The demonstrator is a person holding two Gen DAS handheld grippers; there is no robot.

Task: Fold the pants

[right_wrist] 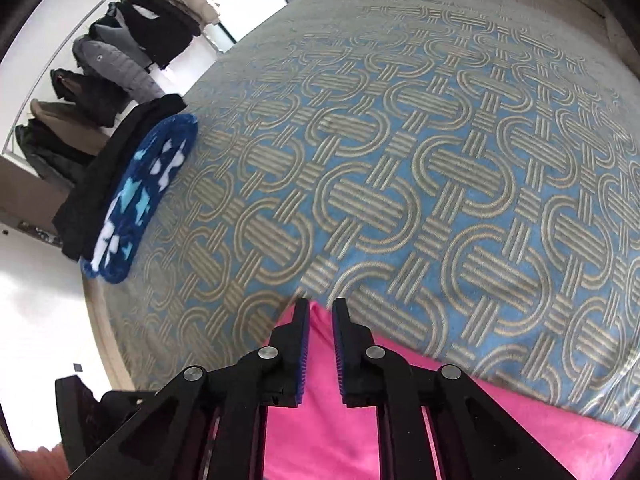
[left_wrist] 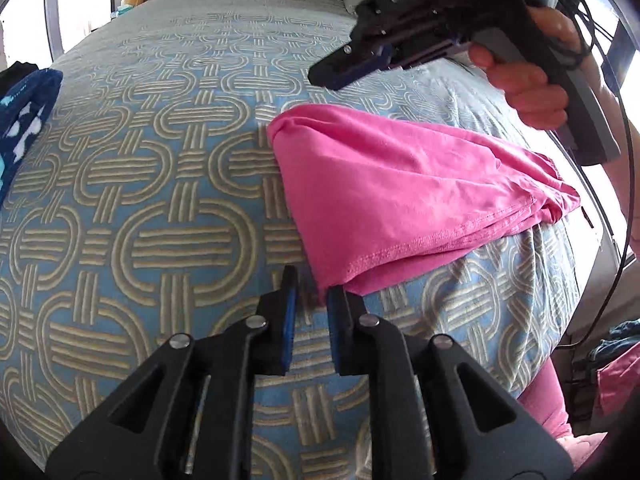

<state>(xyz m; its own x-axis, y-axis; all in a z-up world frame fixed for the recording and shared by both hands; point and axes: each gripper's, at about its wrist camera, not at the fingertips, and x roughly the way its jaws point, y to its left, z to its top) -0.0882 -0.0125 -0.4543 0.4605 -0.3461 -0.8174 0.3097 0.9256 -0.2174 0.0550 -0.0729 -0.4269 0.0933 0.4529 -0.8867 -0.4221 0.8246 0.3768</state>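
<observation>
Blue bedding [left_wrist: 152, 208] with a woven tan loop pattern fills both views, and the folded pink pants [left_wrist: 392, 196] lie on it.

Only the left wrist view shows the whole bundle: it lies ahead and to the right of the left gripper [left_wrist: 311, 304], whose fingers stand a narrow gap apart with nothing between them. The nearest corner of the pants sits just beyond the right-hand fingertip; whether the two touch cannot be told. That view also shows the right gripper [left_wrist: 340, 68] from outside, hovering above the far edge of the pants in a person's hand [left_wrist: 524, 80]; from this angle its gap is hard to read.

In the right wrist view, the right gripper's fingers are slightly parted, pink cloth visible below and behind them but none pinched between the pads. This view alone shows a rack of dark and pale jackets [right_wrist: 120, 56] far to the left of the fingers, and a folded blue fleece [right_wrist: 140, 200] atop a black garment [right_wrist: 104, 176] at the bed's edge. The pants are cut off by the bottom of the picture here.
</observation>
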